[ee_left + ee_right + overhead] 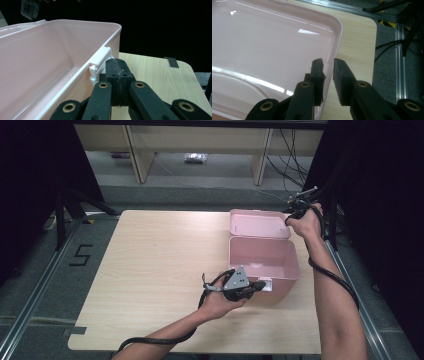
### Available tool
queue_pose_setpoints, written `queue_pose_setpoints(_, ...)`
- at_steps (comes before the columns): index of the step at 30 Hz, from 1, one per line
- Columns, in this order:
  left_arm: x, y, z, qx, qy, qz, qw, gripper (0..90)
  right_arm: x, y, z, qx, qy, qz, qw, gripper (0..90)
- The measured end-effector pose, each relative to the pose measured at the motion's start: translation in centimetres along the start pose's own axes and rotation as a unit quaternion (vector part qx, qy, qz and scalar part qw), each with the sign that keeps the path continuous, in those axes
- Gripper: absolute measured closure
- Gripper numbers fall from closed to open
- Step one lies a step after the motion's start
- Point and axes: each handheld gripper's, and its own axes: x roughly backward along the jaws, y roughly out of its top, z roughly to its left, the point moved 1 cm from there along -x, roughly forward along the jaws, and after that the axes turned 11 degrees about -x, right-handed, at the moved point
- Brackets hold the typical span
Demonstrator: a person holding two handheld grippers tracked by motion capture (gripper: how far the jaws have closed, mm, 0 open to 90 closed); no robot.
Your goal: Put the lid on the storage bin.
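Note:
A pink plastic box (262, 257) stands open at the right of the wooden table (150, 270), its lid (259, 224) folded back flat behind it. My left gripper (260, 285) is at the box's front wall. In the left gripper view its jaws (116, 63) are pressed together with nothing between them, right beside the white latch (100, 63) on the box (50, 50). My right gripper (291, 215) is at the lid's right edge. In the right gripper view its jaws (328, 65) straddle the rim of the lid (267, 37), with a gap still showing beside the rim.
The box looks empty inside. A black number 5 (80, 255) is marked on the floor left of the table. Metal rails (399, 50) and cables run along the floor to the right. Wooden furniture legs (140, 155) stand beyond the far edge.

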Motion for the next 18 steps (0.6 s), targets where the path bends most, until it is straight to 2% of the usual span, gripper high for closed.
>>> queue_pose_setpoints(1,0.0,0.0,0.0,0.000,0.000,-0.001,1.0000,89.5,-0.1,0.1,-0.1,0.006,0.001,0.000,1.0000,79.0)
queue_pose_setpoints(2,-0.1,-0.1,-0.1,0.001,-0.001,0.000,1.0000,89.5,-0.1,0.0,0.0,-0.004,0.005,0.002,1.0000,79.0)
queue_pose_setpoints(5,-0.1,-0.1,-0.2,0.001,0.003,0.002,1.0000,89.5,-0.1,0.1,0.2,-0.014,-0.002,0.007,0.9999,78.6)
queue_pose_setpoints(6,-0.2,-0.1,-0.2,0.000,0.004,0.003,1.0000,89.5,-0.1,0.0,0.4,-0.033,-0.002,0.012,0.9994,78.4)
queue_pose_setpoints(7,-0.2,-0.1,-0.2,0.000,0.005,0.003,1.0000,89.5,-0.2,0.2,0.1,-0.012,-0.005,0.006,0.9999,78.3)
queue_pose_setpoints(8,-0.2,-0.1,-0.2,0.000,0.004,0.003,1.0000,89.5,-0.3,0.3,-0.1,-0.006,-0.004,-0.003,1.0000,77.9)
queue_pose_setpoints(9,-0.3,-0.1,-0.3,0.001,0.005,0.003,1.0000,89.6,-0.3,0.3,-0.1,-0.011,-0.004,-0.001,0.9999,77.6)
queue_pose_setpoints(10,-0.3,-0.2,-0.3,0.002,0.007,0.002,1.0000,89.6,-0.3,0.2,0.2,-0.032,-0.002,0.007,0.9994,77.4)
queue_pose_setpoints(11,-0.3,-0.2,-0.4,0.002,0.008,0.002,1.0000,89.6,-0.4,0.3,-0.1,-0.017,-0.005,-0.001,0.9998,77.3)
queue_pose_setpoints(12,-0.3,-0.1,-0.4,0.002,0.008,0.004,1.0000,89.7,-0.5,0.3,-0.2,-0.018,-0.005,-0.001,0.9998,77.3)
queue_pose_setpoints(13,-0.4,-0.1,-0.4,0.002,0.008,0.004,1.0000,89.7,-0.6,0.3,-0.1,-0.029,-0.003,0.000,0.9996,77.2)
queue_pose_setpoints(14,-0.4,-0.1,-0.4,0.003,0.008,0.001,1.0000,89.7,-0.8,0.4,-0.3,-0.016,-0.004,-0.007,0.9998,77.2)
queue_pose_setpoints(15,-0.5,-0.2,-0.4,0.005,0.006,-0.001,1.0000,89.6,-0.9,0.4,-0.3,-0.023,-0.005,-0.005,0.9997,77.1)
queue_pose_setpoints(16,-0.4,-0.1,-0.4,0.003,0.007,0.003,1.0000,89.7,-1.1,0.4,-0.5,-0.019,-0.006,-0.004,0.9998,76.9)
queue_pose_setpoints(17,-0.4,-0.1,-0.4,0.002,0.008,0.005,1.0000,89.7,-1.2,0.4,-0.4,-0.032,-0.005,-0.003,0.9995,76.8)
queue_pose_setpoints(18,-0.4,-0.2,-0.4,0.001,0.009,0.004,1.0000,89.7,-1.3,0.5,-0.5,-0.023,-0.009,-0.004,0.9997,76.8)
